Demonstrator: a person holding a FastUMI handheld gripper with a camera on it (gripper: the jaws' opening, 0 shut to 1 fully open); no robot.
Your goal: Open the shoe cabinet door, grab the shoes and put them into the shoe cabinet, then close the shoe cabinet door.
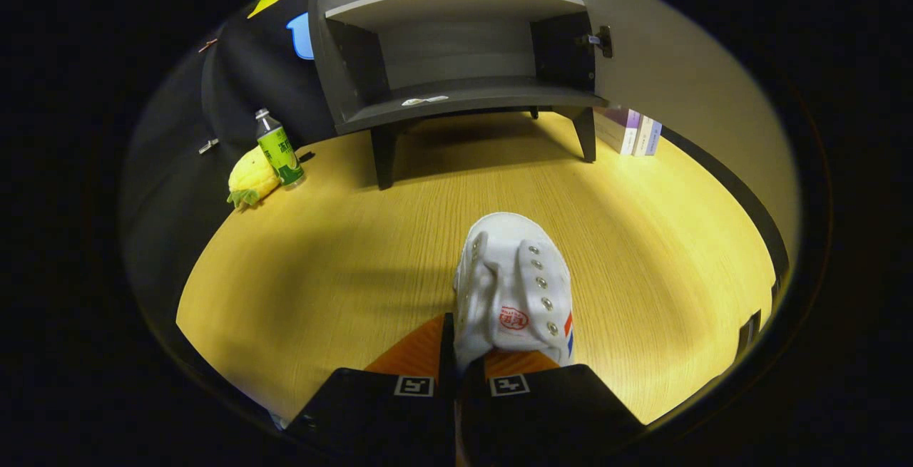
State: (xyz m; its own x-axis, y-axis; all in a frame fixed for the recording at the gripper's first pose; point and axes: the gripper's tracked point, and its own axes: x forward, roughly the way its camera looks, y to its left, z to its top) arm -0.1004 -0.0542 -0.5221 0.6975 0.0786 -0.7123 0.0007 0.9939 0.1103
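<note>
Gripper [467, 353] clamped on the white shoe [513, 289], above the wooden floor [321, 260], open cabinet [456, 53] ahead.

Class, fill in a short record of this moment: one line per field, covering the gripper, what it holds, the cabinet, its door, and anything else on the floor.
hand-held gripper: shut on the white sneaker, fingers pinching its heel end
white sneaker: toe points ahead toward the cabinet
shoe cabinet: beyond the shoe, standing on legs, shelves hold no shoes
cabinet door: swung open to the right
green bottle: upright, left of the cabinet
pineapple plush toy: against the bottle
books: by the cabinet's right leg
floor: yellow wood grain
</note>
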